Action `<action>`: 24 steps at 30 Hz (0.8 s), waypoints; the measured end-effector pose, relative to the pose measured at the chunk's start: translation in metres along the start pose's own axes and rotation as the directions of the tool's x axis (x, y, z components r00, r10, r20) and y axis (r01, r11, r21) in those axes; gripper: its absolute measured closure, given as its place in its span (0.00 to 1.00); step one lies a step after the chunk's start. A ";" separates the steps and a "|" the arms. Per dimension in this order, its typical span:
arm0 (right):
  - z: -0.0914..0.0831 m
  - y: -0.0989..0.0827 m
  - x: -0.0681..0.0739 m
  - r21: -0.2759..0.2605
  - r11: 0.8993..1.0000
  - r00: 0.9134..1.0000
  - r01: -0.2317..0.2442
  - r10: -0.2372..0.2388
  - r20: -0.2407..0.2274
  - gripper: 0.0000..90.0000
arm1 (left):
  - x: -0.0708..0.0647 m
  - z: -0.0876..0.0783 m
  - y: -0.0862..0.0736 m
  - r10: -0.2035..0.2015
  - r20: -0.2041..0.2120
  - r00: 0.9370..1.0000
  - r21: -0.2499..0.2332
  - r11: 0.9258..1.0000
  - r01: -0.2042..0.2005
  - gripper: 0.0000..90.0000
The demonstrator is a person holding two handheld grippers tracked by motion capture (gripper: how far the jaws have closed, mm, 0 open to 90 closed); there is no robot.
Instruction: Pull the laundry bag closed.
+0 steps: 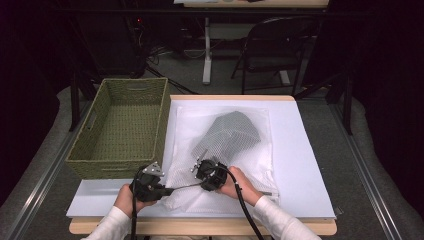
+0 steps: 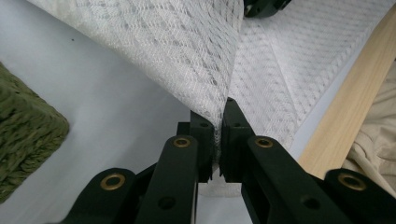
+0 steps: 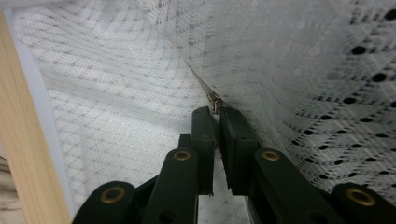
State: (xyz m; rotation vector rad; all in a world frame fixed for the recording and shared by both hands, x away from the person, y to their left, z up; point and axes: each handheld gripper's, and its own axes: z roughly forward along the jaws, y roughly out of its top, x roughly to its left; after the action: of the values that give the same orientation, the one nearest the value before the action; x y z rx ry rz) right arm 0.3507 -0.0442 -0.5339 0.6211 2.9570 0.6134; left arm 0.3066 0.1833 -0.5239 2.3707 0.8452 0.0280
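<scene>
A white mesh laundry bag (image 1: 235,165) lies on the white sheet (image 1: 300,150), with a folded grey dotted garment (image 1: 232,130) inside it. My left gripper (image 1: 166,190) is shut on the bag's near left edge; in the left gripper view the mesh (image 2: 187,46) is pinched between the jaws of the left gripper (image 2: 218,116) and pulled taut. My right gripper (image 1: 202,183) is shut on the bag's small metal zipper pull (image 3: 215,101). In the right gripper view, the right gripper (image 3: 217,114) points into lifted mesh (image 3: 116,93), and the dotted garment (image 3: 364,93) shows through it.
A green woven basket (image 1: 85,162) stands at the table's left, just beyond my left gripper, and its corner (image 2: 28,135) shows beside the jaws. The wooden table edge (image 2: 355,102) runs close to both hands. A folding chair (image 1: 280,45) stands behind the table.
</scene>
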 end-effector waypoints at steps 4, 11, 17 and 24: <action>0.000 0.002 0.004 0.013 1.000 1.000 0.010 -0.011 0.029 0.96 | 0.000 0.000 0.000 0.005 0.000 1.000 0.004 1.000 -0.005 0.96; -0.002 0.000 0.005 0.018 1.000 0.999 0.003 -0.004 0.041 0.97 | -0.002 -0.002 0.001 0.024 -0.020 1.000 0.000 1.000 -0.024 0.97; -0.006 -0.004 -0.001 0.011 1.000 0.999 -0.020 0.020 0.034 0.97 | -0.002 -0.004 0.000 0.016 -0.029 0.999 -0.014 1.000 -0.016 0.97; -0.012 -0.010 -0.008 0.003 0.999 0.998 -0.047 0.047 0.038 0.97 | -0.001 -0.006 -0.001 0.009 -0.025 1.000 -0.023 1.000 -0.009 0.97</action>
State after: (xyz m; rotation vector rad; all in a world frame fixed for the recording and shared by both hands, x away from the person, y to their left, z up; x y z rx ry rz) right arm 0.3524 -0.0606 -0.5269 0.6960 2.9171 0.5933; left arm 0.3041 0.1862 -0.5194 2.3573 0.8415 0.0710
